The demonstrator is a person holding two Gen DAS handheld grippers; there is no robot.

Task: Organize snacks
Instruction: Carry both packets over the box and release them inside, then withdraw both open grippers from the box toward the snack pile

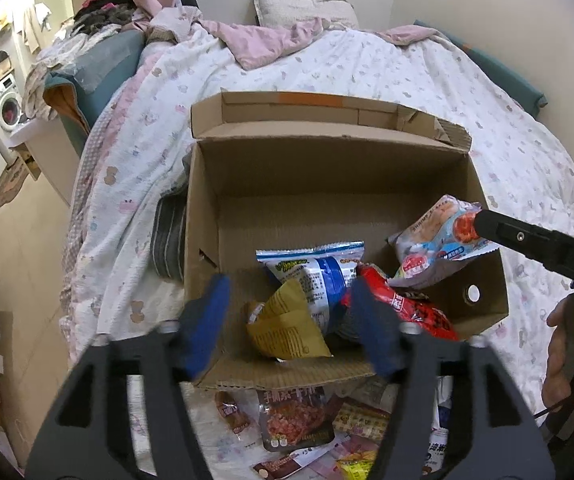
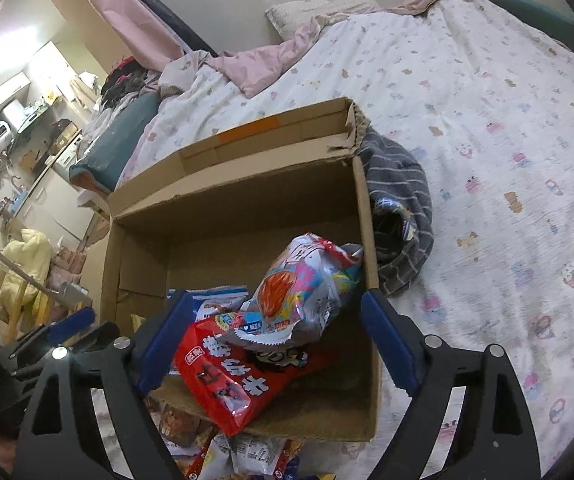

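Cardboard box (image 1: 327, 184) sits on the bed's printed quilt (image 1: 407, 72), flaps up, with several snack packets piled against its near wall.

Furthest left in the left wrist view, the left gripper (image 1: 293, 320) hangs over the box's near edge, its blue pads spread with nothing pressed between them. Between and beyond the pads lie a yellow packet (image 1: 287, 328), then a blue-and-white packet (image 1: 319, 272), then a red packet (image 1: 407, 312). Right of those, a pale shrimp-cracker bag (image 1: 435, 240) leans on the right wall, touching one finger of the right gripper (image 2: 277, 340). In its own view that gripper's jaws stand wide apart, and the bag and the red packet lie between them with no pad touching.

More packets (image 1: 295, 420) are scattered on the quilt in front of the box, not yet put away.

These bags look light, air-filled and crinkly, with slick film that could slide from the pads and contents that may crush. A crimped end seal or a flat corner seems the best place to pinch, gently.
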